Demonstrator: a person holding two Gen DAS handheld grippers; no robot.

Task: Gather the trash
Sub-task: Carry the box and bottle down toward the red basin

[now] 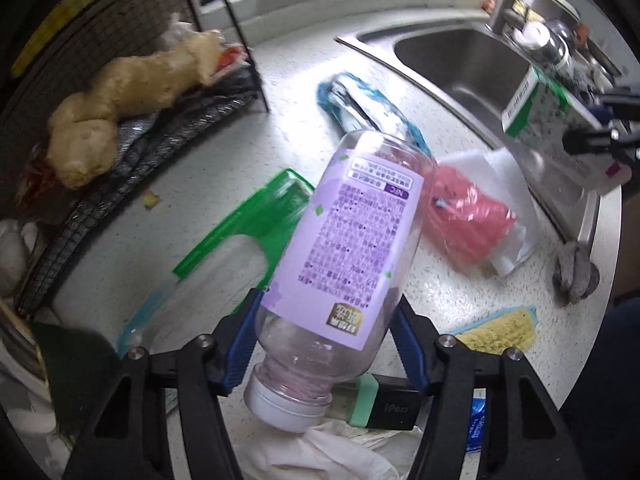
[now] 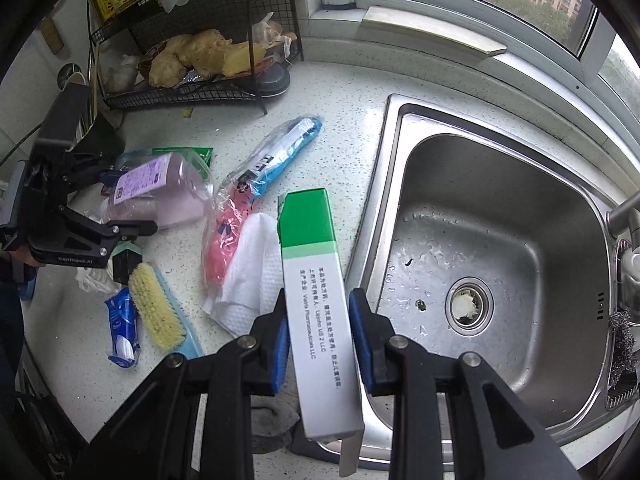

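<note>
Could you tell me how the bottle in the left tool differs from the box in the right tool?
The bottle is clear, rounded plastic with a lilac label; the box is opaque, flat-sided white card with a green end. The bottle has a white cap; the box shows no closure. The bottle lies slanted above the counter clutter; the box reaches over the sink's edge. Both are long and sit between blue pads.

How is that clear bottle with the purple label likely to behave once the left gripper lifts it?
The bottle looks empty and see-through, so it is probably light. Its smooth round plastic wall may slip or twist between the left gripper's blue pads, which sit near the neck end while the long body sticks out. If pressed hard, the thin wall will likely dent rather than break.
</note>
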